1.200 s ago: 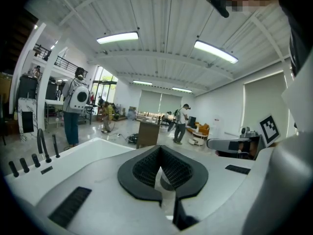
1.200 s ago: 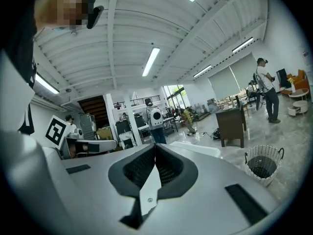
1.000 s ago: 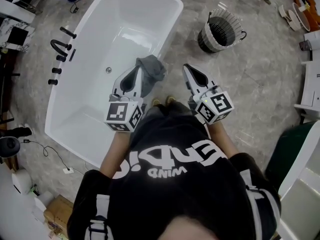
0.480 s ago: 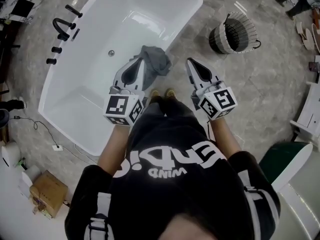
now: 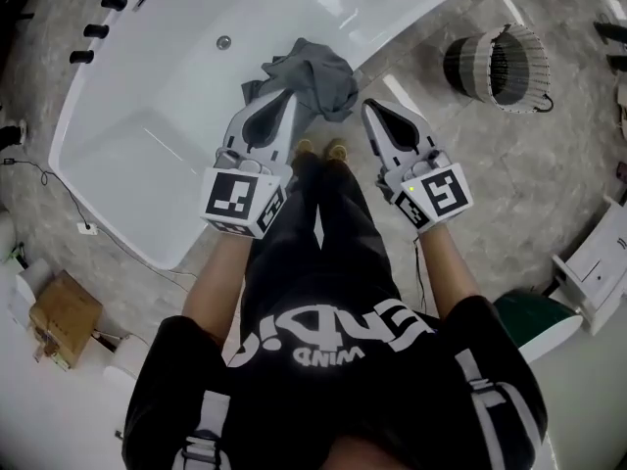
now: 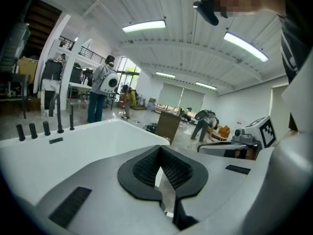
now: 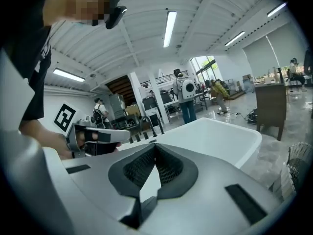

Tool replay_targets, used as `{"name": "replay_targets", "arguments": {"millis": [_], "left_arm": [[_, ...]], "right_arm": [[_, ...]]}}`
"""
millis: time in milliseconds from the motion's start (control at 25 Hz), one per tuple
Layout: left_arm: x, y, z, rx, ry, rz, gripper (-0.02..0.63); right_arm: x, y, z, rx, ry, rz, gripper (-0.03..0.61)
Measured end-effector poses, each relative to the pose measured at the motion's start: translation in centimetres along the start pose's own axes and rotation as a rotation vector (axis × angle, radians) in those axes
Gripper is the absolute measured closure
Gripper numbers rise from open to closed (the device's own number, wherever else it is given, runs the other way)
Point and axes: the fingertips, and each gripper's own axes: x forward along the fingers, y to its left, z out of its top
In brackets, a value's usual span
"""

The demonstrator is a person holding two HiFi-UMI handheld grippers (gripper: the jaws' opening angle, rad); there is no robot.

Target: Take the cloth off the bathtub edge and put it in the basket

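Crumpled grey cloth [image 5: 315, 78] on the bathtub [image 5: 157, 135] edge
It drapes in folds over the white rim; left gripper [image 5: 278, 106] and right gripper [image 5: 371, 111] hover near it, both clenched on nothing.

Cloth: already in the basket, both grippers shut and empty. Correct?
Not quite. The head view shows the grey cloth draped on the bathtub edge, not in the basket, which stands apart on the floor. The rest holds: the left gripper and right gripper are shut and empty.
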Motion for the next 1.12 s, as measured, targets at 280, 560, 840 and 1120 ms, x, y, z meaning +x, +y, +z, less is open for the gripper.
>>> {"name": "replay_targets", "arguments": {"millis": [280, 560, 840, 1120], "left_arm": [[-0.3, 2.0, -1.8, -0.028, 0.002, 0.034, 0.598], [-1.1, 2.5, -1.8, -0.041, -0.001, 0.052, 0.598], [-2.0, 2.7, -2.1, -0.064, 0.000, 0.074, 0.598], [-2.8, 3.2, -3.3, -0.083, 0.019, 0.086, 0.598]], "right_arm": [[2.4, 0.9, -1.8, 0.014, 0.035, 0.100, 0.563], [3.3, 2.2, -1.8, 0.030, 0.064, 0.202, 0.336], [4.2, 3.0, -3.1, -0.016, 0.135, 0.294, 0.321], [6.7, 2.9, -8.1, -0.224, 0.335, 0.424, 0.321]]}}
